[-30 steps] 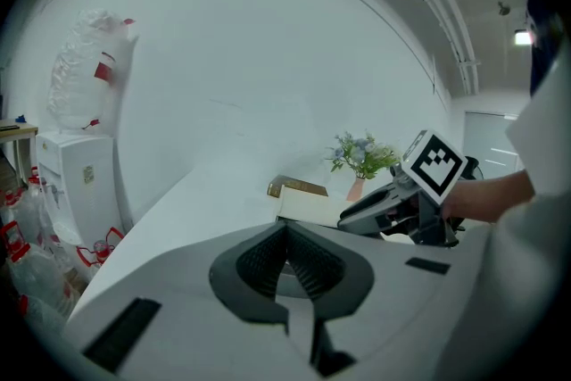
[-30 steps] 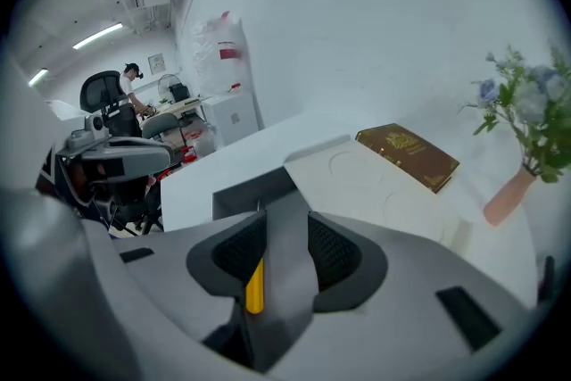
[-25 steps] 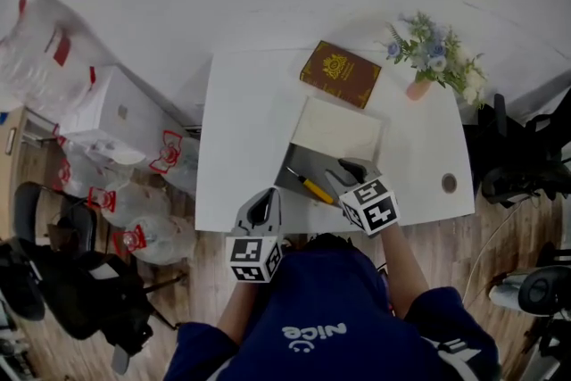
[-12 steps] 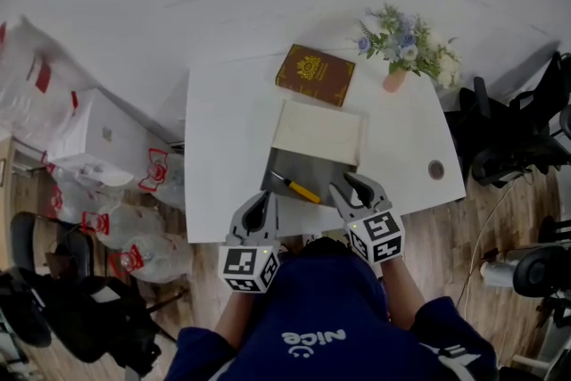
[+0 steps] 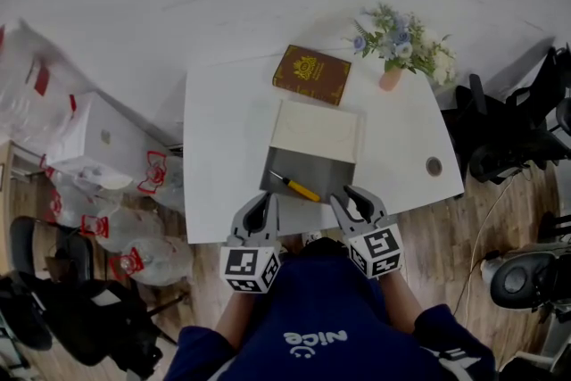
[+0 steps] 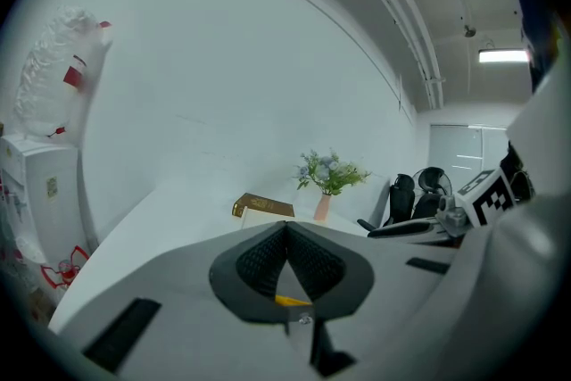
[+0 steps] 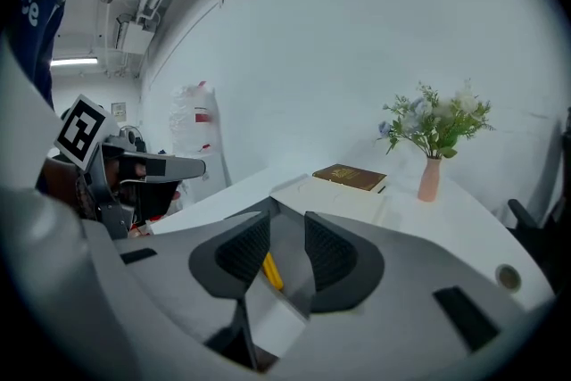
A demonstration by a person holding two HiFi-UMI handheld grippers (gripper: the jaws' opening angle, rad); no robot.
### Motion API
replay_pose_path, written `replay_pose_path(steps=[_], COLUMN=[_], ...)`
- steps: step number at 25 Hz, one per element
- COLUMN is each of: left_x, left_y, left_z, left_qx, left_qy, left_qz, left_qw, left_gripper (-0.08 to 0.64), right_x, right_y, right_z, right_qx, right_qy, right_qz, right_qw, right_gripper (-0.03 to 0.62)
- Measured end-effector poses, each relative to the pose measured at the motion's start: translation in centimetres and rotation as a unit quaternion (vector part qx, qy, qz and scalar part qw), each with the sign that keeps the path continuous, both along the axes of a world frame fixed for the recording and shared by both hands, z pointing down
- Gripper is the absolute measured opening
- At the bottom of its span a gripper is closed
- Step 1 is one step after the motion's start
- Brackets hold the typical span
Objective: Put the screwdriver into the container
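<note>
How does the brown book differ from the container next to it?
The book is dark brown with a gold emblem; the container is grey with a cream far section. The book lies closed with nothing on it; the container is open and holds the yellow screwdriver. Both are flat rectangles on the white table.

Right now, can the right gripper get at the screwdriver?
Probably yes. The right gripper has just been closing its jaws a little, but they stand apart and empty. The screwdriver lies uncovered in the grey container just ahead, with nothing between.
</note>
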State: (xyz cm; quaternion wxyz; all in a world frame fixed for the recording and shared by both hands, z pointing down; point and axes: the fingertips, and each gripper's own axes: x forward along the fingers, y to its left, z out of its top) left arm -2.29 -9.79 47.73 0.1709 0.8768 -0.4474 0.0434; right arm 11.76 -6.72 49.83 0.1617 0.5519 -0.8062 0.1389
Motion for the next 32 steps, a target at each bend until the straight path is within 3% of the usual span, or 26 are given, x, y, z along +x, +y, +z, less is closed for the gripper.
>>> replay_pose_path(steps=[5,8,12,16,32], left_x=[0.2,0.1,-0.1,-0.5,-0.7], left_y=[0.3,0.6,0.6,0.6,0.3], left_z=[-0.2,-0.3,-0.2,0.0,0.5], left_qx=[0.006,0.011,0.013,0.013,0.021], left_qy=[0.000,0.004,0.002,0.000,-0.024], left_qz=[0.004,0.009,0.008,0.009,0.025], left_qw=[1.0000,0.9999,0.9999,0.9999,0.9992], left_gripper=[0.017,0.017,0.017,0.017,0.017], right_x=[0.2,0.2,-0.1,-0.7,-1.4], right_y=[0.0,-0.1,-0.1,-0.1,-0.8], right_z=[-0.1,-0.3,-0.3,-0.1,-0.5], right_qx=[0.009,0.019,0.021,0.017,0.031], right_qy=[0.021,0.033,0.037,0.057,0.064], right_qz=[0.008,0.022,0.028,0.026,0.033], right_qw=[1.000,0.999,0.999,0.998,0.997], right_gripper=[0.124,0.055,0.023,0.021,0.021])
